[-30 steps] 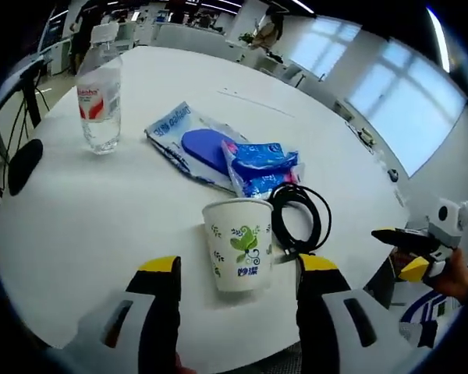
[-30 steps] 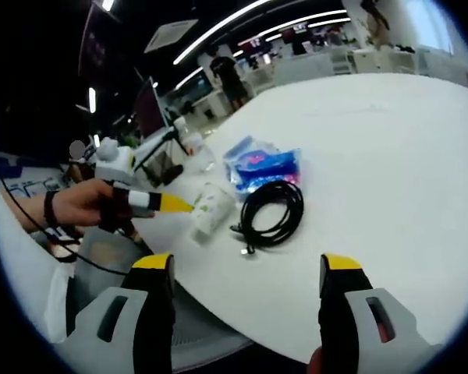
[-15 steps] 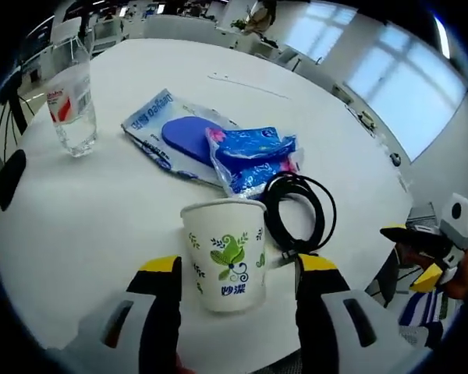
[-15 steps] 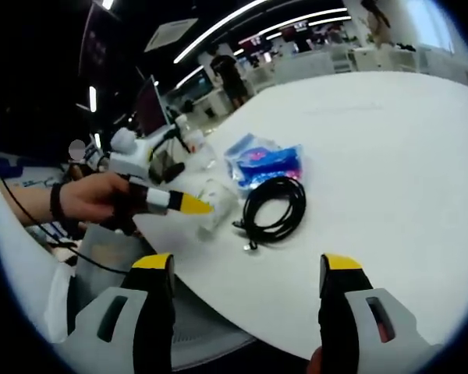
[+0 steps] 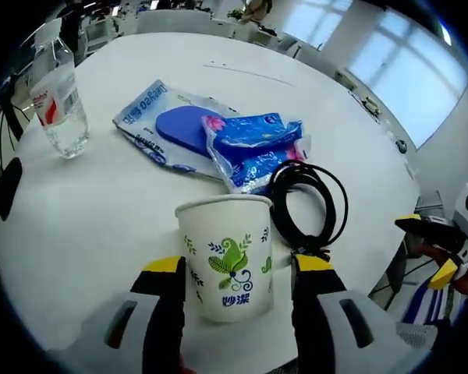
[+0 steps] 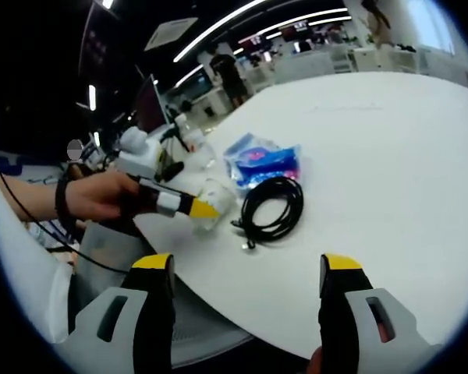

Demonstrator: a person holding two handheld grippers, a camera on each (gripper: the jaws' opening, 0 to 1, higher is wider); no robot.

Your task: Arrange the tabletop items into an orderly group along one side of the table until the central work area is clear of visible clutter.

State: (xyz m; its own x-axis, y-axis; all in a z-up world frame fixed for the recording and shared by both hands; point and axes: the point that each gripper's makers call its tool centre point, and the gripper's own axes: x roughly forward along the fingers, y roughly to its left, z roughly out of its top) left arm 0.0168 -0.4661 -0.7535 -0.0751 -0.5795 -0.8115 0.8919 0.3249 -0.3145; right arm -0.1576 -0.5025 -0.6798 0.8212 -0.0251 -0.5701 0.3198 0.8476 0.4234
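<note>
White and round, the table (image 5: 101, 226) stands in an open office with windows along one side. Several items are grouped near its edge: a paper cup (image 5: 226, 255), a coil of black cable (image 5: 306, 204) just beside the cup, a blue plastic packet (image 5: 249, 148) touching the coil's far side, a flat pouch with a blue insert (image 5: 168, 128) beneath and behind the packet, and a water bottle (image 5: 56, 97) standing apart from them.

In the left gripper view, the left gripper (image 5: 235, 269) is positioned with the cup upright between its two jaws. The jaws are spread and flank the cup closely; contact with the cup wall cannot be confirmed. In the right gripper view, the right gripper (image 6: 248, 269) is held off the table edge with its jaws wide apart and nothing between them, well clear of the items.

The step in hand is judged to be the pickup of the cup. For the next move, the jaws should be closed gently on the thin paper wall so that it is not crushed. The cup should then be lifted clear of the cable and carried to the chosen side of the table.
</note>
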